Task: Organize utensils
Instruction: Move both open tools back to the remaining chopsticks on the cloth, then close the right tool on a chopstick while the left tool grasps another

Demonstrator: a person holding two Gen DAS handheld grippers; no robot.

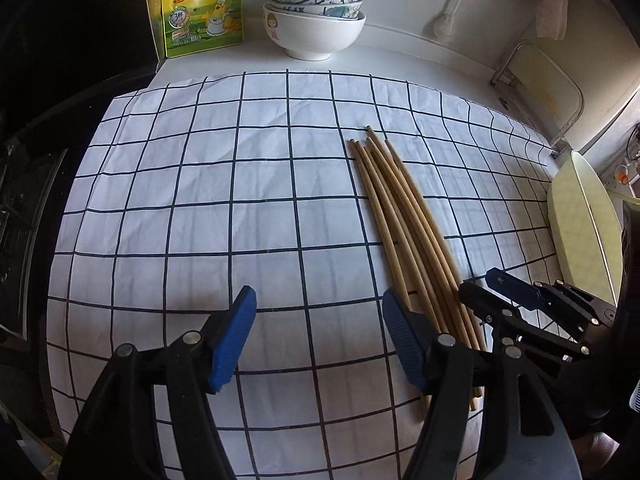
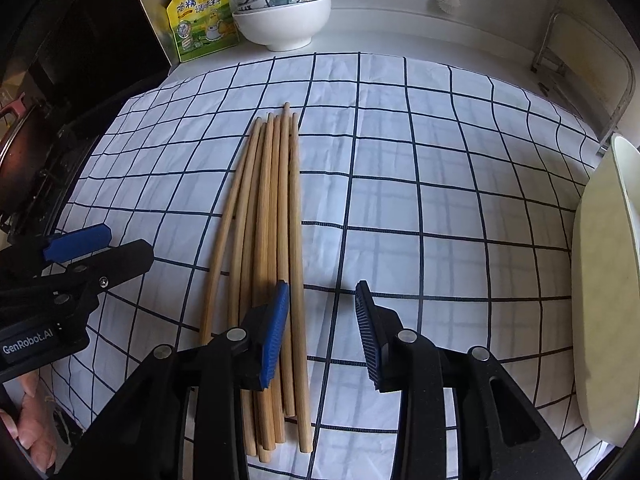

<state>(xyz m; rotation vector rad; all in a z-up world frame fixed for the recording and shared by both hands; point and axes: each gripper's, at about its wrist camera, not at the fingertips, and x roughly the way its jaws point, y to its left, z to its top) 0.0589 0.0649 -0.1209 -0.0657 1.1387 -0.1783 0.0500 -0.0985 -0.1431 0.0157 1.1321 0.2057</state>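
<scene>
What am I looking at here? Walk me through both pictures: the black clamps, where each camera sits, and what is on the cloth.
No robot: a person holds a two-finger clamp in each hand, each with a camera looking along its blue-padded fingers. One picture comes from the left gripper, the other from the right gripper. Both are open and hold nothing. A bundle of wooden chopsticks lies on the checked cloth, the right gripper just above its near ends. At the back stand stacked bowls and a yellow seasoning pouch.
</scene>
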